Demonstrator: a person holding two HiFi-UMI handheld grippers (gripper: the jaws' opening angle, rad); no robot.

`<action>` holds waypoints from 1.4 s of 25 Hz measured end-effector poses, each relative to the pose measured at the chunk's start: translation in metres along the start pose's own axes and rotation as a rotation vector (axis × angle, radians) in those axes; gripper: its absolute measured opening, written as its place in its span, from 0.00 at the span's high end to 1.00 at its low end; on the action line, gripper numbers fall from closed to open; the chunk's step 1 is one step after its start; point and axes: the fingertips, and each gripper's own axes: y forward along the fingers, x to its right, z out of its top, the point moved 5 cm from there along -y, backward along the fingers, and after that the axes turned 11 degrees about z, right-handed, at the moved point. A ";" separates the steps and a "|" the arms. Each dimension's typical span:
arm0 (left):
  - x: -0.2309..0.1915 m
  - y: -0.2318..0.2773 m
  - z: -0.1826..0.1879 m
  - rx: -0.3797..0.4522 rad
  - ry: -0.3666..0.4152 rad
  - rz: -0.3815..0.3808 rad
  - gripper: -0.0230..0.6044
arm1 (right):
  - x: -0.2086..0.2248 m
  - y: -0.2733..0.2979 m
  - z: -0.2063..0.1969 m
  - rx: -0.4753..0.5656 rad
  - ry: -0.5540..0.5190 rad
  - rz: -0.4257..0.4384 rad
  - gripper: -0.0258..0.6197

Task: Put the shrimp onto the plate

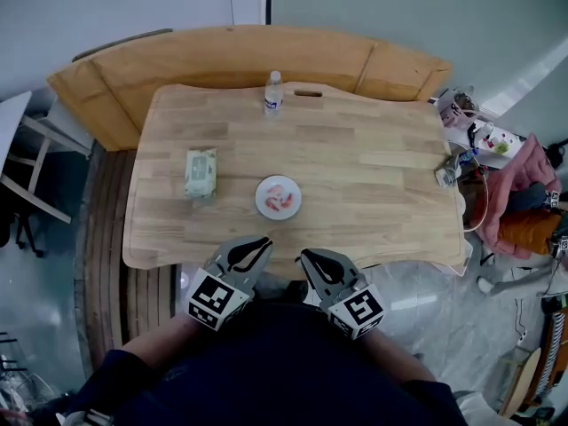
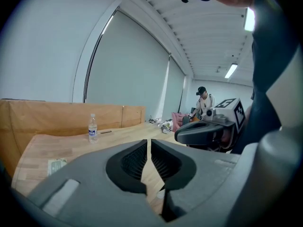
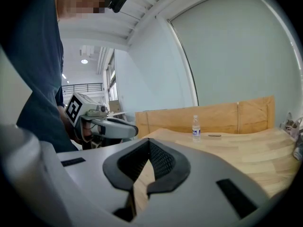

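Left claw (image 1: 265, 240), right claw (image 1: 305, 255): both closed, empty, ribbed dark pads together. Just ahead: curled pink shrimp (image 1: 280, 200) lay on round white plate (image 1: 261, 199), pale wood-grain table (image 1: 373, 167).

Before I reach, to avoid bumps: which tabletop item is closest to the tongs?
The white plate holding shrimp, just ahead of left tongs and right tongs; wipes pack and bottle sit farther.

Your bench (image 1: 355, 167) is pale wood, smooth, faint satin sheen, grain running lengthwise. The plate (image 1: 259, 198) looks glossy white, the shrimp (image 1: 278, 200) on it shiny pink. The bottle (image 1: 273, 93) is clear plastic, the wipes pack (image 1: 201, 172) a soft matt wrapper. Your left gripper (image 2: 149, 144): matt grey plastic shell, fingers (image 2: 130, 161) lined in ribbed matt black.
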 end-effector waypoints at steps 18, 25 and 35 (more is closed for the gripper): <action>0.019 -0.010 -0.004 0.046 0.027 -0.041 0.95 | -0.011 0.009 0.002 -0.004 -0.058 0.015 0.95; 0.019 -0.009 -0.005 0.042 0.022 -0.048 0.96 | -0.010 0.009 0.002 -0.004 -0.049 0.006 0.95; 0.019 -0.008 -0.004 0.043 0.021 -0.046 0.96 | -0.009 0.009 0.001 -0.004 -0.044 0.010 0.95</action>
